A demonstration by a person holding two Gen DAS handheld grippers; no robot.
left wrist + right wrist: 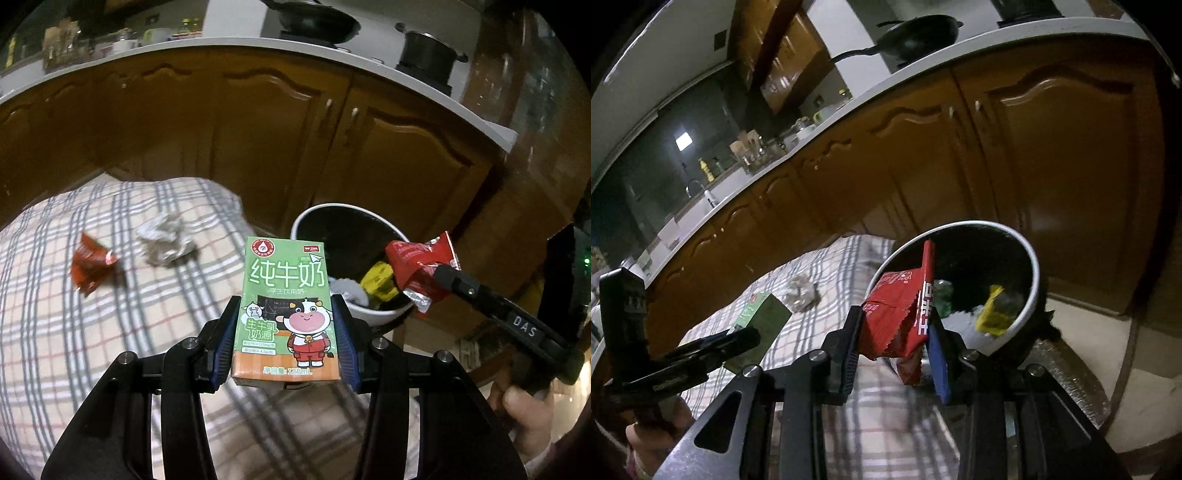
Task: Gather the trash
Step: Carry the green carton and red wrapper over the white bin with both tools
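Green card, printed with a cartoon cow: the milk carton (284,310) stands upright at lower centre of the left wrist view, pinched on both flanks by the left gripper (285,325), whose blue pads press its sides. In the right wrist view a red snack wrapper (901,317) sits crumpled at centre frame, clamped by the right gripper (897,332). Both pieces look lifted clear of the plaid cloth (74,332) and carried toward the bin (369,314), a white-rimmed pail with a dark inside that already holds a yellow scrap (378,282) and something grey. So the step in hand seems to be the carry to the bin. Next, each gripper needs to come over the rim and let go; the wrapper hangs just at the rim, nearer than the carton, which is just left of it. Left on the cloth, at middle left, lie an orange wrapper (92,267) and a crumpled paper wad (164,240), untouched.
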